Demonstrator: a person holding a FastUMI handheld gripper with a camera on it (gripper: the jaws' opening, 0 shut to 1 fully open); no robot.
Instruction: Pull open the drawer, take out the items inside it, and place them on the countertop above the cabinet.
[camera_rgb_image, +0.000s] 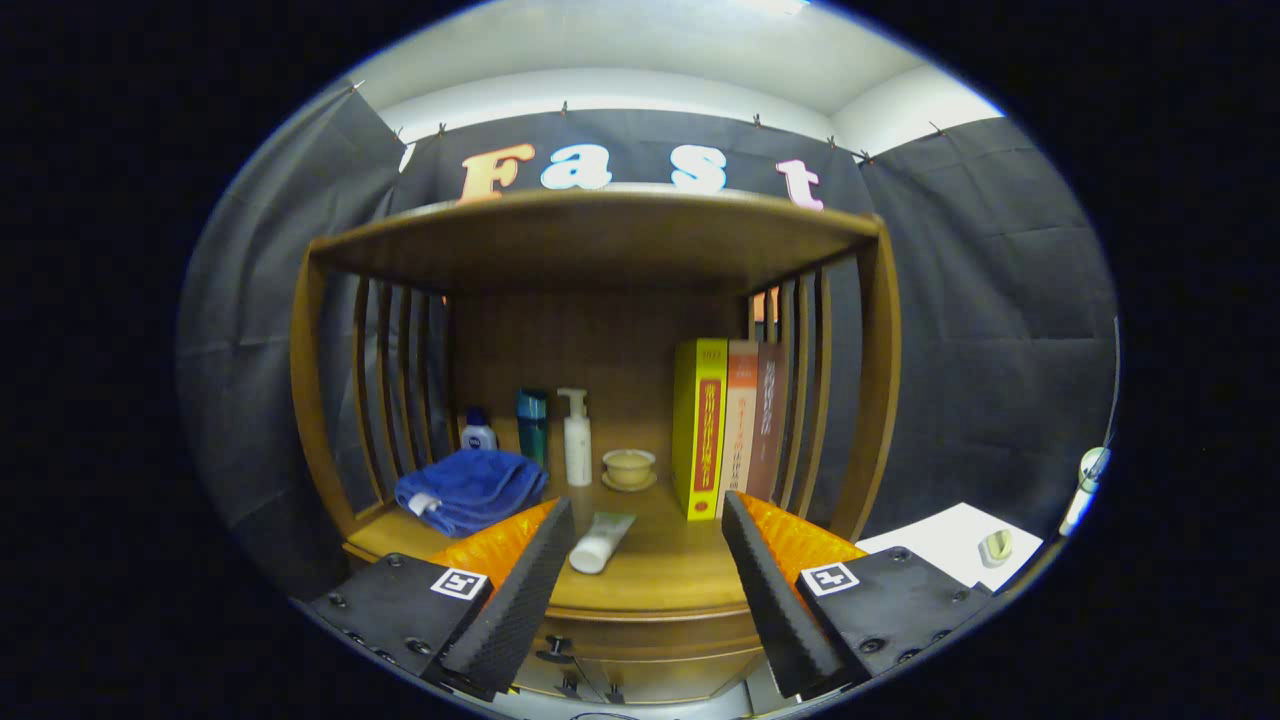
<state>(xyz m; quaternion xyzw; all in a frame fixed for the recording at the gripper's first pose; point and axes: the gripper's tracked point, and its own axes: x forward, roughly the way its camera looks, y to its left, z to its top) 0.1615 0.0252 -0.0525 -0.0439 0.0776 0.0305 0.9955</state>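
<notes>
We find the tongs (640, 580) released, fingers spread wide and holding nothing, above the surface (660, 570). The drawer (640, 665) sits below them, closed. We judge it stiff wood; take it by its small dark knob (556, 650).

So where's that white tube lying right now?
In the gripper view, the white tube lies flat on the countertop, between the open gripper fingers, in front of the pump bottle and beside the blue towel.
</notes>
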